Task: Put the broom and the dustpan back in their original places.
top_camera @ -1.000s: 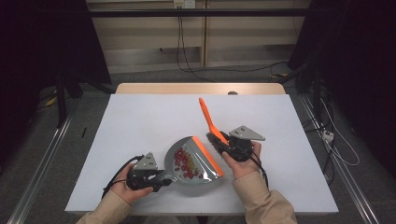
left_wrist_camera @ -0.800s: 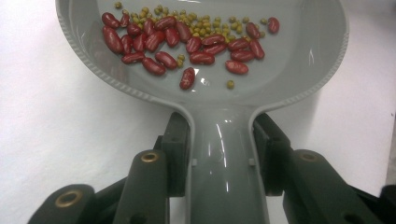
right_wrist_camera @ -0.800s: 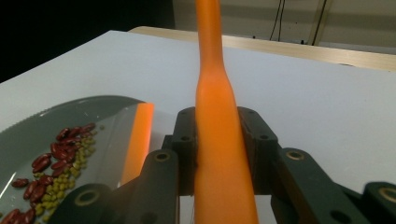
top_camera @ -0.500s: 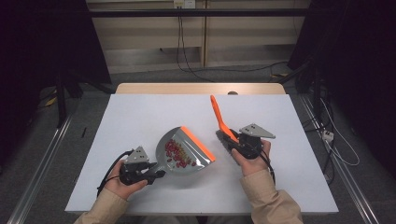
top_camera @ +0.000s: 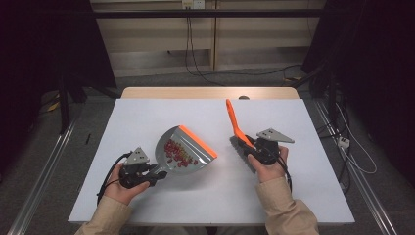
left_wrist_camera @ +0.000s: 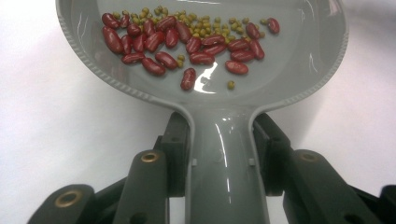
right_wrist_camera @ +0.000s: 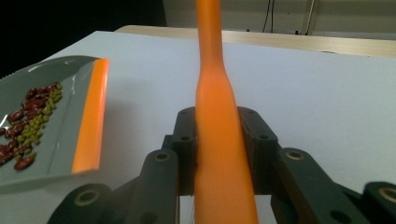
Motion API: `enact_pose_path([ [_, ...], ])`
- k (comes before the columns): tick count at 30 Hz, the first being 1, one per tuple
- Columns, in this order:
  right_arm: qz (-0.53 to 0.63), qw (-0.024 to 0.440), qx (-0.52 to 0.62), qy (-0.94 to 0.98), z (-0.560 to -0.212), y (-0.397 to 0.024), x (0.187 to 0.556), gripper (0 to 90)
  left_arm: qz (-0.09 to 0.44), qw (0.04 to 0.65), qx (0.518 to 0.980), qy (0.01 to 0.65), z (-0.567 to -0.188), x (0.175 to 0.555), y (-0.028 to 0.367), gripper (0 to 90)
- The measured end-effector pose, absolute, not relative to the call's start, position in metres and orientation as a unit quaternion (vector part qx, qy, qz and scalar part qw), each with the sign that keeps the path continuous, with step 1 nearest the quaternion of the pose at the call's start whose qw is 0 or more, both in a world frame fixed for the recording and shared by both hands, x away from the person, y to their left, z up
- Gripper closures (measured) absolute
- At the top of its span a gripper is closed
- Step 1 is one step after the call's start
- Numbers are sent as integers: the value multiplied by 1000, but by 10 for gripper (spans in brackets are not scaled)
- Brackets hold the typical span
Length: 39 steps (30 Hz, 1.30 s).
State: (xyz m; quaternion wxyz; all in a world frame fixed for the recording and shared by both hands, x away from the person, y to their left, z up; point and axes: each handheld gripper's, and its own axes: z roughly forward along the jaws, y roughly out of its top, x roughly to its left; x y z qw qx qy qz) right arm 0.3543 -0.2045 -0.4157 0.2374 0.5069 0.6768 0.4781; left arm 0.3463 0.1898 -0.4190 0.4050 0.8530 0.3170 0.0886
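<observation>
- Dustpan (top_camera: pixel 185 152) grey with an orange lip, sits left of centre on the white table (top_camera: pixel 147 117); its handle runs back toward 7 o'clock into the left gripper (top_camera: pixel 138 172)
- Left gripper view: both black jaws clamped on the dustpan's handle (left_wrist_camera: pixel 227 158), one on each side, pan held out ahead
- Beans (left_wrist_camera: pixel 187 39) lie inside the pan, a mix of red ones and small green ones, gathered toward the middle and rear of the bowl
- Brush (top_camera: pixel 234 121) orange, at about 3 o'clock from the pan and well apart from it; handle points up toward 12 o'clock, head end low by the right gripper (top_camera: pixel 258 148)
- Right gripper view: jaws closed on the brush handle (right_wrist_camera: pixel 219 126), the pan's orange lip off at 9 o'clock
- No loose beans visible on the table surface around the pan, as far as the high view resolves
- Judgement: the sweeping looks finished, since everything seen is in the pan and the brush stands clear of it
- Judgement: what is left is most likely carrying the loaded pan level to wherever it gets emptied, and setting both tools down; no bin or bowl is seen on the table
</observation>
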Motion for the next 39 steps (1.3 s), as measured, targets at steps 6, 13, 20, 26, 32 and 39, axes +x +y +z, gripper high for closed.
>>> enact_pose_path([
  [6,476,238,509,676,-417,-207,356,706,104,402,840,349,-416,353,201,632],
  [13,478,237,511,673,-417,-211,355,706,123,393,828,381,-417,361,212,632],
  [20,478,239,516,669,-417,-214,354,706,127,385,819,405,-421,367,218,632],
  [26,477,240,518,669,-418,-216,353,706,136,372,814,426,-424,372,224,632],
  [32,477,243,519,666,-418,-218,353,706,139,369,803,448,-427,376,230,632],
  [39,472,249,523,665,-418,-226,353,706,141,359,802,456,-430,379,233,632],
])
